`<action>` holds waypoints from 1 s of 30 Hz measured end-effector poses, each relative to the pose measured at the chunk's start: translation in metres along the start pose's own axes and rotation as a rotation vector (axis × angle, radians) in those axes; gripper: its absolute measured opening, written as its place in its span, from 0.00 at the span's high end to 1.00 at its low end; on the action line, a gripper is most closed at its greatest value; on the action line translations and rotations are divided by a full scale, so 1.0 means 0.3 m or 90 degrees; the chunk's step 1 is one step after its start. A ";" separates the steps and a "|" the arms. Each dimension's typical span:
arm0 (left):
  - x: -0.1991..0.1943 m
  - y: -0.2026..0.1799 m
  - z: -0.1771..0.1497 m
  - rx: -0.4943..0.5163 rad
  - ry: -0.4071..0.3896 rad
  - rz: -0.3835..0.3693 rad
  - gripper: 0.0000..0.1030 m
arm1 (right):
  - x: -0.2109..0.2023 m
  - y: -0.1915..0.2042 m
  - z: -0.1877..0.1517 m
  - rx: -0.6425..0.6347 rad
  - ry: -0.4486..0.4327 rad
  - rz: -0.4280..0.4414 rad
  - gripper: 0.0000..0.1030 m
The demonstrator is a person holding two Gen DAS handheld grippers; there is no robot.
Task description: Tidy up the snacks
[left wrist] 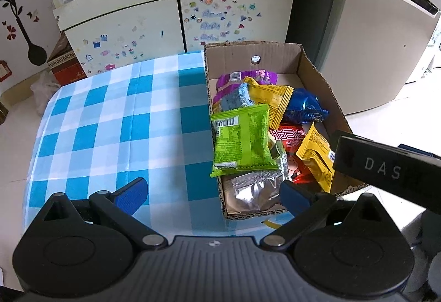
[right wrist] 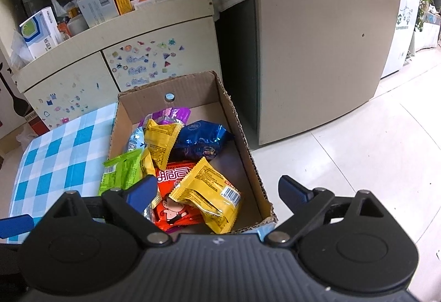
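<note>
Evidently near the close of the sorting step: snack packets piled inside the open brown corrugated cardboard box (left wrist: 317,73), standing at the right edge of the blue-and-white checked tablecloth (left wrist: 110,114). No packet seen left on the cloth, at least within view.

Inside the box, read by clock face from its middle: purple foil packet (left wrist: 248,77) at twelve o'clock, shiny dark-blue foil bag (left wrist: 306,106) at two, yellow printed sachet (left wrist: 271,99) between them, lime-green flat packet (left wrist: 242,139) at nine, lying partly over the box's left wall, red packet with cartoon figure (right wrist: 176,205) at five, a second yellow sachet (right wrist: 209,197) resting on top of it, crumpled silver foil pouch (left wrist: 250,191) at six.

Left gripper (left wrist: 212,193) hanging over the near left corner of the box, blue pads well apart, nothing between them. Right gripper (right wrist: 217,191) poised above the near end of the box, jaws spread wide, the second yellow sachet lying below and between them but not pinched.

Next move, by judgement: either drawing both tools clear if sorting is done, or nudging the lime-green packet down off the wall so that it sits fully inside. Calls for a light touch from nine o'clock, with care not to tip the box off the cloth's edge.
</note>
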State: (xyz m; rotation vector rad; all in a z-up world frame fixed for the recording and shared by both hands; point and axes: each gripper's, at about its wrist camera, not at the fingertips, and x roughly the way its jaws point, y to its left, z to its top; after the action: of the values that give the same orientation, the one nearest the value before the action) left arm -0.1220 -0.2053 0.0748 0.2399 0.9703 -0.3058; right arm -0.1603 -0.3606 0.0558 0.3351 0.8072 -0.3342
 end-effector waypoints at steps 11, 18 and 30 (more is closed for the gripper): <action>0.038 -0.047 0.032 0.009 0.016 0.011 0.00 | 0.025 0.003 0.019 -0.026 0.017 -0.011 0.07; 0.073 -0.047 0.047 0.003 0.037 0.022 0.00 | 0.054 0.018 0.032 -0.052 0.041 -0.008 0.06; 0.127 -0.024 0.097 -0.027 0.069 0.004 0.00 | 0.108 0.031 0.089 -0.065 0.071 0.012 0.05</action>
State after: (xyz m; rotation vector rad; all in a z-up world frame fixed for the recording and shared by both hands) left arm -0.0822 -0.2273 0.0583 0.2229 1.0814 -0.2690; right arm -0.1183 -0.3686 0.0505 0.2667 0.9266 -0.2580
